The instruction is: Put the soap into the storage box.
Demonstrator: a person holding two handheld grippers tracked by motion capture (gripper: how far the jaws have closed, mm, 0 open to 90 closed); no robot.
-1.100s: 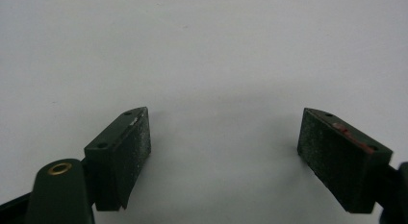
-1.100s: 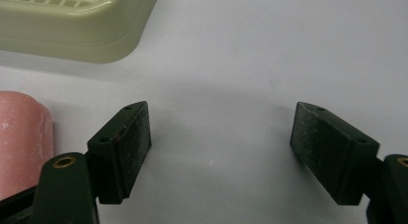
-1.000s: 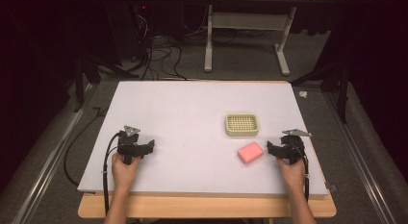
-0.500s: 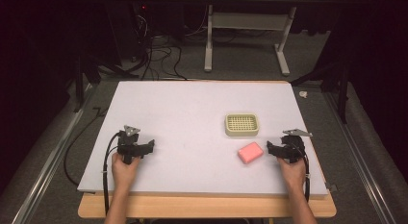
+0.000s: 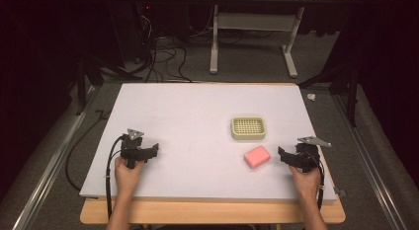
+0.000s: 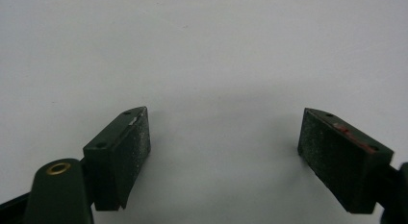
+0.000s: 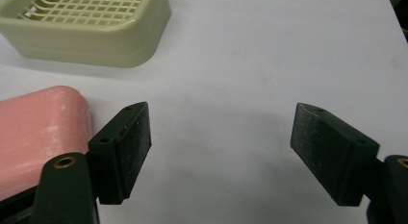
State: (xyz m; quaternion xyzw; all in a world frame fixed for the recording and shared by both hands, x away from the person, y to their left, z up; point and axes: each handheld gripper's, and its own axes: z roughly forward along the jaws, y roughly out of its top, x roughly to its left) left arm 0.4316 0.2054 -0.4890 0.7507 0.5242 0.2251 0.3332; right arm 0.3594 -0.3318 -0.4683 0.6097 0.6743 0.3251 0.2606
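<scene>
A pink soap bar (image 5: 257, 156) lies on the white table top (image 5: 197, 116), just in front of a pale green slotted soap dish (image 5: 248, 128). My right gripper (image 5: 282, 156) rests on the table to the right of the bar, open, with bare table between its jaws. In the right gripper view the bar (image 7: 38, 132) lies just outside the left jaw, and the dish (image 7: 91, 27) sits beyond it. My left gripper (image 5: 154, 150) rests near the table's front left, open (image 6: 223, 147), with nothing between its jaws.
A wooden edge (image 5: 212, 212) runs along the table's front. Behind the table stand a white metal frame (image 5: 252, 32) and loose cables (image 5: 163, 57) on the dark floor. A rail (image 5: 49, 161) runs along the left side.
</scene>
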